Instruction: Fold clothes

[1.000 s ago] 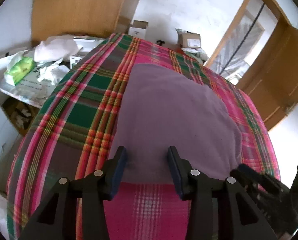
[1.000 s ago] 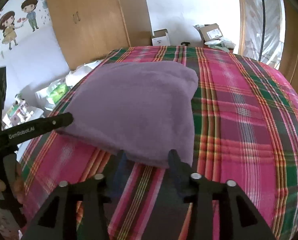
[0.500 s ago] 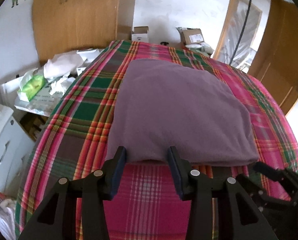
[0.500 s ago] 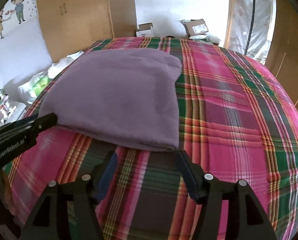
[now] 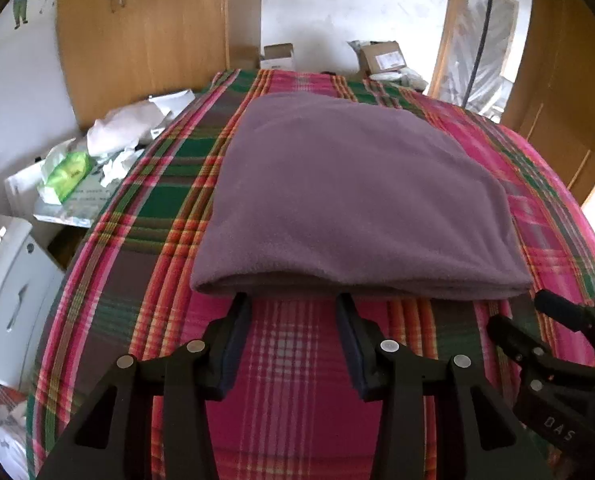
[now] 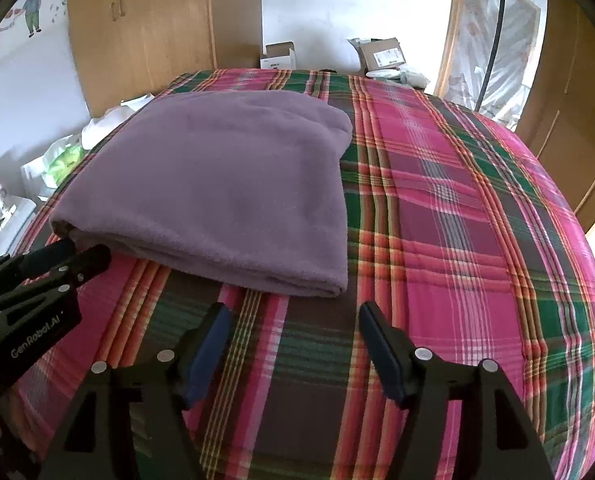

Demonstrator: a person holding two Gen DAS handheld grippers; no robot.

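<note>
Left claw (image 5: 293, 304) part open, empty, tips just short of near folded edge of purple fleece garment (image 5: 357, 200). Right claw (image 6: 293, 316) wide, jaws just been opening, nothing between them, near garment's right front corner. Garment lying folded on plaid bed cover (image 6: 477, 240). Risks, judged: pinching top layer only, so fold peels apart; snagging bed cover with lower pad; uneven lift skewing stack. Layer count at near edge unclear; far edge foreshortened; hands mostly out of frame.
</note>
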